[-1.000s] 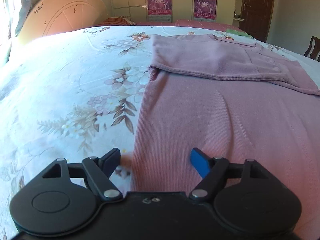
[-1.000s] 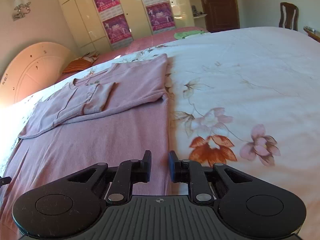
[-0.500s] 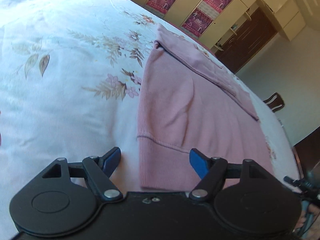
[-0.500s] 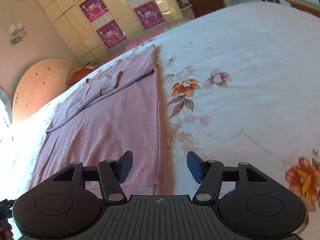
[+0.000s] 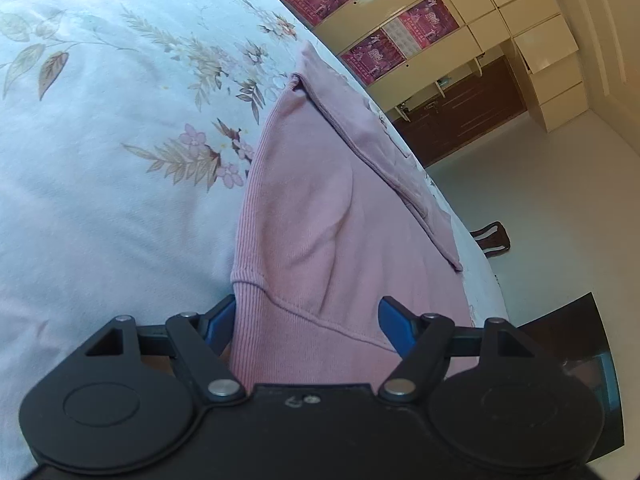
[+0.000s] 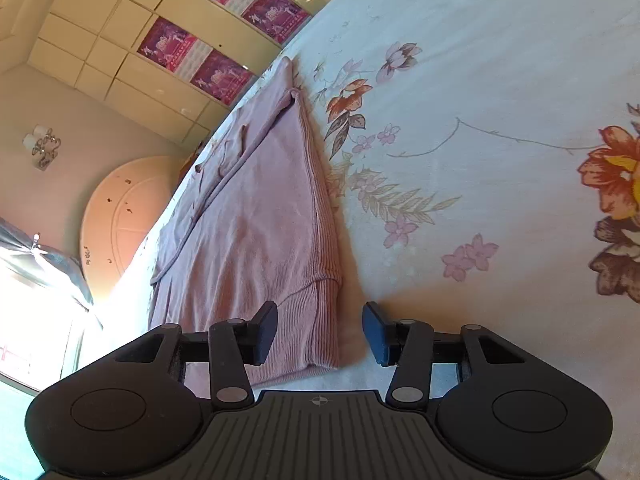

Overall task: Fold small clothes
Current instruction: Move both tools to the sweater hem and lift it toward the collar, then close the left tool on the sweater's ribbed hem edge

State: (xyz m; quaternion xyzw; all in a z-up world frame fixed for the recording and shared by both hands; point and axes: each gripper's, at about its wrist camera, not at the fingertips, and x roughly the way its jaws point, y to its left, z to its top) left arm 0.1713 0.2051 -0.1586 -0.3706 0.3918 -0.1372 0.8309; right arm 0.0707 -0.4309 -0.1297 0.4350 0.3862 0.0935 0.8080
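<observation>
A pink ribbed sweater (image 5: 312, 220) lies flat on the floral bedsheet (image 5: 100, 160), with its sleeves folded across the far end (image 5: 360, 132). My left gripper (image 5: 308, 324) is open and straddles the hem's left corner, its left pad right at the fabric's edge. In the right wrist view the same sweater (image 6: 256, 232) runs away from me. My right gripper (image 6: 320, 332) has the hem's right corner between its jaws. They are closing, and neither pad presses on the cloth.
The bedsheet (image 6: 480, 120) stretches wide to the right of the sweater. A cream wardrobe with pink posters (image 5: 400, 20) stands behind the bed. A dark chair (image 5: 494, 238) sits past the bed's far edge, and a rounded headboard (image 6: 120, 208) stands at the left.
Both grippers drew back along the sweater to its hem and rolled. The right gripper went from nearly shut to wide, then narrowed. A hem corner now lies between each pair of jaws.
</observation>
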